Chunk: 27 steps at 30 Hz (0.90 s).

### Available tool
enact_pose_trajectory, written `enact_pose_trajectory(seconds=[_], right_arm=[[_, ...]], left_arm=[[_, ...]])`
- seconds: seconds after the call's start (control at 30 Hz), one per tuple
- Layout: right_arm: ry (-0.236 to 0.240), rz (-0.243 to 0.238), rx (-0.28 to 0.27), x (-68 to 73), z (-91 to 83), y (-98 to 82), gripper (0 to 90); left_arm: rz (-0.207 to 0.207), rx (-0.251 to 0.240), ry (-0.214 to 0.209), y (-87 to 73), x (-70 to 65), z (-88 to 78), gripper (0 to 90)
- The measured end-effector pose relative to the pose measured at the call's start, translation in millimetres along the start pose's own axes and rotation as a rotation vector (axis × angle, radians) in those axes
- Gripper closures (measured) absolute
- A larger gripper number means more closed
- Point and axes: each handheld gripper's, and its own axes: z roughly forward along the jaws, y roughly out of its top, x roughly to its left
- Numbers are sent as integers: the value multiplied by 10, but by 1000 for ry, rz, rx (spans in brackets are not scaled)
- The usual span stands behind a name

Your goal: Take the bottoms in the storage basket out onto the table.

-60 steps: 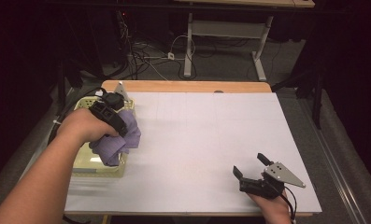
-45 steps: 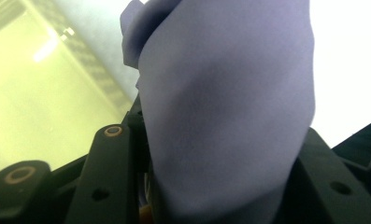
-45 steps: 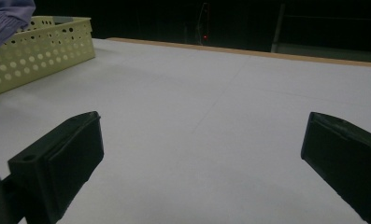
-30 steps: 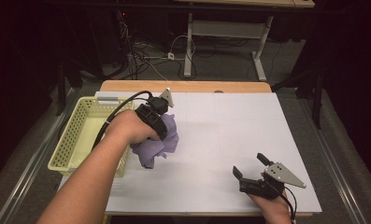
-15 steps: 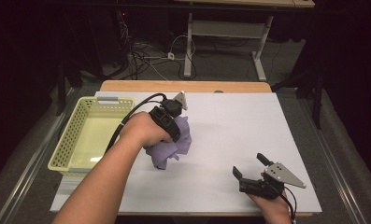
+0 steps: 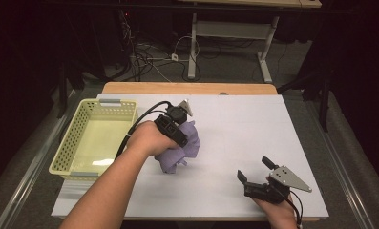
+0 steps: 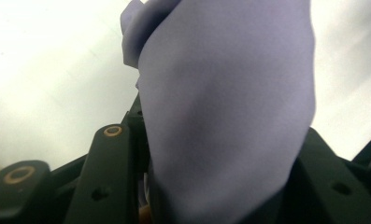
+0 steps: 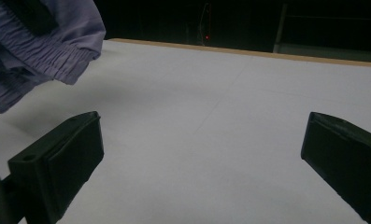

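Carrying a bunched purple cloth [image 6: 181, 149], the left gripper [image 6: 176, 128] is clamped on it, fabric packed between the jaws in the left gripper view [image 7: 225, 116]. Two seconds back the bundle sat over the yellow basket [image 6: 77, 157] at frame left; it has since crossed rightward in steps and now hangs left of centre over the white table [image 6: 254, 129], seemingly just off the surface. The basket appears empty. Right gripper [image 6: 255, 170], lower right of frame, unmoved, jaws wide apart on nothing. Judgement: transfer almost complete; set-down and spreading likely next.
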Motion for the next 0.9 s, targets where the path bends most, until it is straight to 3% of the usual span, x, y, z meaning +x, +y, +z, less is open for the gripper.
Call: enact_pose_trajectory(seconds=[0.17, 0.33, 0.9], right_arm=[[0, -1, 0, -1, -1, -1, 0], [-1, 0, 3, -1, 5, -4, 0], [5, -9, 15, 27, 27, -23, 0]], left_arm=[[13, -49, 12, -72, 23, 61, 553], [38, -180, 3, -224, 53, 152, 553], [59, -392, -25, -526, 66, 499, 551]])
